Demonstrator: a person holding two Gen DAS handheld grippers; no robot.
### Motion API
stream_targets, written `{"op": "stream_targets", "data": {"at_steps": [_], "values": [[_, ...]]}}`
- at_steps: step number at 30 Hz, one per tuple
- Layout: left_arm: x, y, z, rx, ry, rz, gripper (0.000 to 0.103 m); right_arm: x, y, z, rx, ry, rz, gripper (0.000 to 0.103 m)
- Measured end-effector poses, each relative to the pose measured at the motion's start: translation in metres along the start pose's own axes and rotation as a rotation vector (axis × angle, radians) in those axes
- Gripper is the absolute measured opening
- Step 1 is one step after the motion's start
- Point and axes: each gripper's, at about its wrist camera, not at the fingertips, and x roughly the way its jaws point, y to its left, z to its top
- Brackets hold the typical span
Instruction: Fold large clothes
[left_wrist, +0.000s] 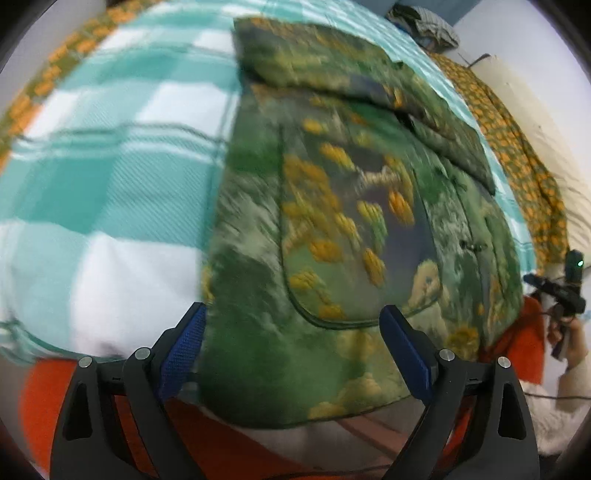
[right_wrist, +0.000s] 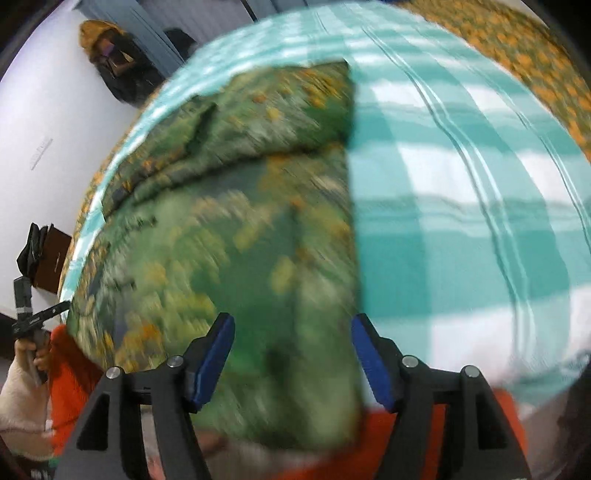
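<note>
Green jacket (left_wrist: 332, 221) with yellow-orange flower print lies on the bed's teal-and-white checked blanket (left_wrist: 110, 166), its near hem hanging over the bed edge toward the person. One part is folded across its far end, and a rounded pocket shows on the front. No brand, label or writing can be read; both views are blurred. The left claw (left_wrist: 295, 354) is spread wide, its blue pads either side of the hem, pinching nothing. The right claw (right_wrist: 291, 362) is likewise spread over the jacket's near edge. An orange-patterned sheet (left_wrist: 517, 147) borders the blanket.
</note>
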Motion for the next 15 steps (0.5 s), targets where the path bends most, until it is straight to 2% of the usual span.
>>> {"op": "stream_targets", "data": {"at_steps": [3, 5, 7, 9, 12, 13, 14, 15], "values": [[0.012, -0.004, 0.003, -0.012, 0.028, -0.001, 0.094, 0.014, -0.005, -0.007, -0.006, 0.09, 0.037, 0.067], [0.014, -0.006, 0.004, -0.01, 0.037, 0.003, 0.094, 0.026, -0.003, -0.009, -0.028, 0.126, 0.002, 0.067], [0.015, -0.01, 0.002, 0.018, 0.048, 0.012, 0.094, 0.037, -0.003, -0.01, -0.029, 0.167, -0.025, 0.067], [0.015, -0.016, 0.0, 0.06, 0.06, 0.022, 0.092, 0.048, 0.0, -0.012, -0.044, 0.228, 0.011, 0.067], [0.013, -0.017, -0.004, 0.088, 0.063, 0.04, 0.08, 0.052, 0.007, -0.013, -0.078, 0.263, -0.007, 0.068], [0.013, -0.016, -0.004, 0.082, 0.063, 0.043, 0.073, 0.052, 0.009, -0.012, -0.084, 0.267, 0.0, 0.069], [0.012, -0.013, -0.004, 0.069, 0.065, 0.051, 0.065, 0.053, 0.01, -0.013, -0.095, 0.273, 0.01, 0.067], [0.011, -0.011, -0.004, 0.059, 0.065, 0.054, 0.06, 0.053, 0.012, -0.013, -0.101, 0.276, 0.03, 0.058]]}}
